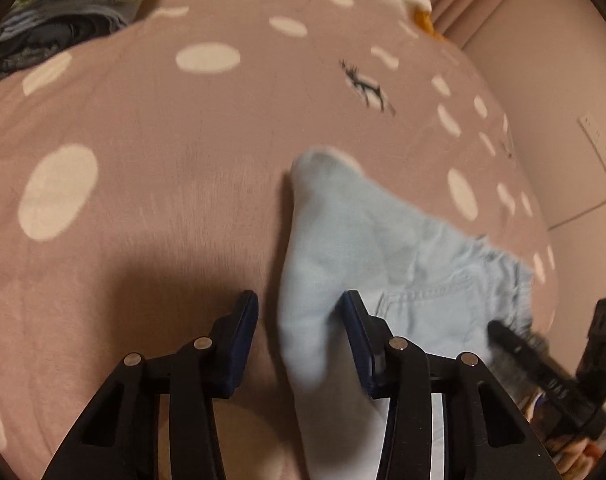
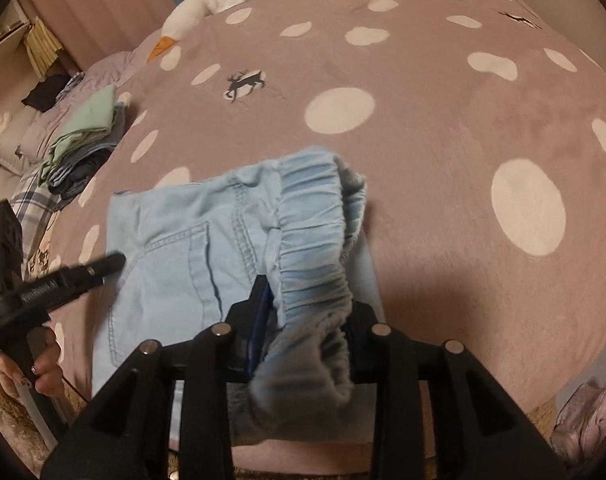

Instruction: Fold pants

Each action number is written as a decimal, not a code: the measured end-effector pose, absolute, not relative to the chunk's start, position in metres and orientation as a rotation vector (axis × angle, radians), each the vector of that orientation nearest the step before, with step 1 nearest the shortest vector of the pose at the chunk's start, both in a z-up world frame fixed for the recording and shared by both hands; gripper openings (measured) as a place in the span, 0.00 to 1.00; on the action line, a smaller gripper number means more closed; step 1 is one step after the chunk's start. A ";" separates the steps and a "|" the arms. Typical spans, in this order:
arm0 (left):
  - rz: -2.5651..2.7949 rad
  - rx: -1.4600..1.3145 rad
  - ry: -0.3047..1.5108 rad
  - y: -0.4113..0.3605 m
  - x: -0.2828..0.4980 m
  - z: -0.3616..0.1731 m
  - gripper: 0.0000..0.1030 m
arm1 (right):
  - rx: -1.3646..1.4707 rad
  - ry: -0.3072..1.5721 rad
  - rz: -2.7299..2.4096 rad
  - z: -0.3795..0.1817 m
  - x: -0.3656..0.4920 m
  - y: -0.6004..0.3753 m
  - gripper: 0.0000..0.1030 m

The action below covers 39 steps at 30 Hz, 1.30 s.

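Observation:
Light blue denim pants [image 1: 343,248] lie on a pink bedspread with white spots [image 1: 163,140]. In the left wrist view my left gripper [image 1: 301,308] is open, with a fold of the pants between its fingers but not pinched. In the right wrist view my right gripper [image 2: 307,308] holds the gathered elastic waistband [image 2: 315,240] between its fingers, lifted off the bed; the back pocket [image 2: 175,272] lies flat to the left. The left gripper also shows at the left of the right wrist view [image 2: 103,264], and the right gripper at the right of the left wrist view [image 1: 543,360].
A stack of folded clothes [image 2: 83,148] sits at the bed's left side, also in the left wrist view [image 1: 63,12]. A white goose plush [image 2: 207,4] lies at the far edge. The wall [image 1: 563,60] runs along the bed.

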<state>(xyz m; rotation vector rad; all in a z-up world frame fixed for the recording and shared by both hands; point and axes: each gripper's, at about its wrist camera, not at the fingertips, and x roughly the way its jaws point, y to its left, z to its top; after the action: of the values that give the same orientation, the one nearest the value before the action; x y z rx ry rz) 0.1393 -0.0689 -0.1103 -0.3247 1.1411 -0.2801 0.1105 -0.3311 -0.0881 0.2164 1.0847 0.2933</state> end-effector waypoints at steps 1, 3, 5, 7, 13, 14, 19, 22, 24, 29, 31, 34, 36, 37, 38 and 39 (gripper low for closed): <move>-0.283 -0.330 1.136 -0.068 0.136 -0.111 0.43 | 0.218 1.083 0.291 -0.089 0.111 -0.332 0.34; -0.285 -0.354 1.140 -0.065 0.130 -0.111 0.43 | 0.205 1.081 0.285 -0.090 0.111 -0.332 0.37; -0.288 -0.380 1.147 -0.061 0.122 -0.112 0.43 | 0.204 1.084 0.278 -0.093 0.112 -0.332 0.37; -0.290 -0.386 1.142 -0.059 0.112 -0.111 0.43 | 0.209 1.084 0.274 -0.094 0.111 -0.333 0.38; -0.301 -0.430 1.156 -0.055 0.093 -0.110 0.43 | 0.215 1.079 0.275 -0.095 0.109 -0.334 0.40; -0.316 -0.436 1.162 -0.055 0.089 -0.111 0.43 | 0.216 1.079 0.275 -0.095 0.109 -0.334 0.40; -0.331 -0.420 1.160 -0.057 0.072 -0.110 0.43 | 0.218 1.078 0.271 -0.096 0.108 -0.334 0.40; -0.339 -0.437 1.176 -0.058 0.066 -0.111 0.43 | 0.208 1.077 0.267 -0.095 0.106 -0.333 0.41; -0.348 -0.432 1.183 -0.060 0.062 -0.112 0.43 | 0.202 1.078 0.262 -0.094 0.105 -0.333 0.44; -0.345 -0.423 1.183 -0.060 0.054 -0.113 0.43 | 0.177 1.076 0.250 -0.092 0.098 -0.334 0.47; -0.347 -0.422 1.187 -0.059 0.054 -0.113 0.43 | 0.172 1.078 0.246 -0.092 0.095 -0.336 0.47; -0.346 -0.423 1.189 -0.059 0.053 -0.114 0.43 | 0.177 1.080 0.242 -0.092 0.091 -0.340 0.49; -0.343 -0.425 1.190 -0.061 0.053 -0.115 0.43 | 0.175 1.081 0.232 -0.092 0.089 -0.342 0.55; -0.341 -0.424 1.191 -0.062 0.052 -0.115 0.43 | 0.172 1.082 0.226 -0.093 0.088 -0.343 0.57; -0.341 -0.423 1.191 -0.062 0.053 -0.115 0.43 | 0.175 1.088 0.221 -0.094 0.087 -0.345 0.58; -0.340 -0.421 1.190 -0.063 0.053 -0.115 0.43 | 0.188 1.091 0.224 -0.095 0.086 -0.347 0.57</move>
<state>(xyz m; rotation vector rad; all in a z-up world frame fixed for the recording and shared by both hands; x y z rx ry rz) 0.0527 -0.0629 -0.1148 -0.4209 1.1902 -0.3402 0.0857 -0.3466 -0.0951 0.1884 1.0910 0.2244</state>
